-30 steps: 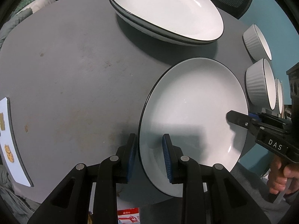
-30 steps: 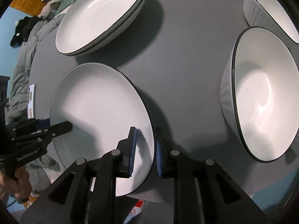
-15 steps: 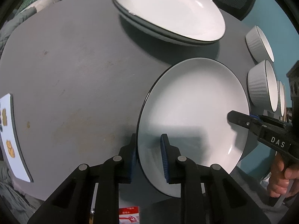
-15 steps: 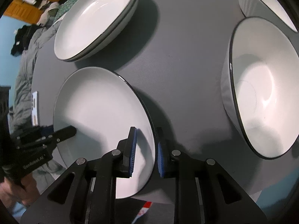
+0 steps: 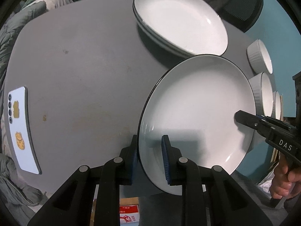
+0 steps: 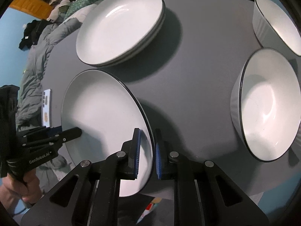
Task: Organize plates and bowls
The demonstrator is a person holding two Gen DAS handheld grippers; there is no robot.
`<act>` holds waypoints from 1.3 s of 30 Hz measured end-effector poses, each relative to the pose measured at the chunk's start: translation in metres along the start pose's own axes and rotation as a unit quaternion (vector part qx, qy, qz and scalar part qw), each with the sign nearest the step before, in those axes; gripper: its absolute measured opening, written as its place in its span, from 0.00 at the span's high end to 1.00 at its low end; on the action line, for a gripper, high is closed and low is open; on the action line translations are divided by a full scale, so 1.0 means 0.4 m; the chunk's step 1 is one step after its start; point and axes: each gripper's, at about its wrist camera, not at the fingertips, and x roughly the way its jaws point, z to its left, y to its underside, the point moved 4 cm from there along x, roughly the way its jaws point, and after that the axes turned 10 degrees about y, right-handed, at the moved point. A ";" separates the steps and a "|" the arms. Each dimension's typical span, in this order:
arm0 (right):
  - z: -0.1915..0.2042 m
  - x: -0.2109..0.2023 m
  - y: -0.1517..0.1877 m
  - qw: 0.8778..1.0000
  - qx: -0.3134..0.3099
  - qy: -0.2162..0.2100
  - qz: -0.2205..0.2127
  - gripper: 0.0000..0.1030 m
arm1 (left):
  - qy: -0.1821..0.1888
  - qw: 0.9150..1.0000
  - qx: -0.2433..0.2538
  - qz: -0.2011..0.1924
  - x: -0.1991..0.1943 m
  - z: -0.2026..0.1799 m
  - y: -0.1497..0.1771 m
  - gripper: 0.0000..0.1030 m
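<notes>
A white plate with a dark rim (image 5: pixel 197 109) is held between both grippers, lifted above the grey round table (image 5: pixel 79 66). My left gripper (image 5: pixel 149 160) is shut on its near-left rim. My right gripper (image 6: pixel 146 150) is shut on the opposite rim of the same plate (image 6: pixel 101 113); it shows in the left wrist view (image 5: pixel 242 117) at the plate's right edge. A stack of two matching plates (image 5: pixel 180 22) sits at the far side of the table, also in the right wrist view (image 6: pixel 120 26). Ribbed white bowls (image 5: pixel 262 94) stand at the right edge.
A white phone (image 5: pixel 20 130) lies at the table's left edge. Two bowls (image 6: pixel 269 103) (image 6: pixel 276 22) stand to the right in the right wrist view. A dark office chair (image 5: pixel 242 5) is behind the table. Bedding and clothes lie to the left.
Both grippers have lifted the plate and carried it toward the plate stack at the far side. The stack now appears closer.
</notes>
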 end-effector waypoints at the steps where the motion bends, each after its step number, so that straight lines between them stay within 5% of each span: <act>1: 0.002 -0.008 -0.004 1.000 -0.002 0.000 -0.003 0.87 | 0.002 1.000 0.000 -0.003 -0.009 -0.001 -0.004 0.78; 10: 0.004 -0.047 -0.072 1.000 0.001 -0.009 -0.017 0.87 | 0.004 1.000 0.012 -0.028 -0.061 0.033 -0.049 0.78; 19: 0.025 -0.061 -0.176 1.000 -0.009 -0.007 -0.027 0.87 | -0.007 0.999 0.020 -0.046 -0.150 0.004 -0.224 0.78; 39: 0.036 0.022 -0.391 1.000 -0.012 -0.011 0.002 0.87 | -0.054 0.998 0.004 -0.026 -0.102 0.048 -0.426 0.78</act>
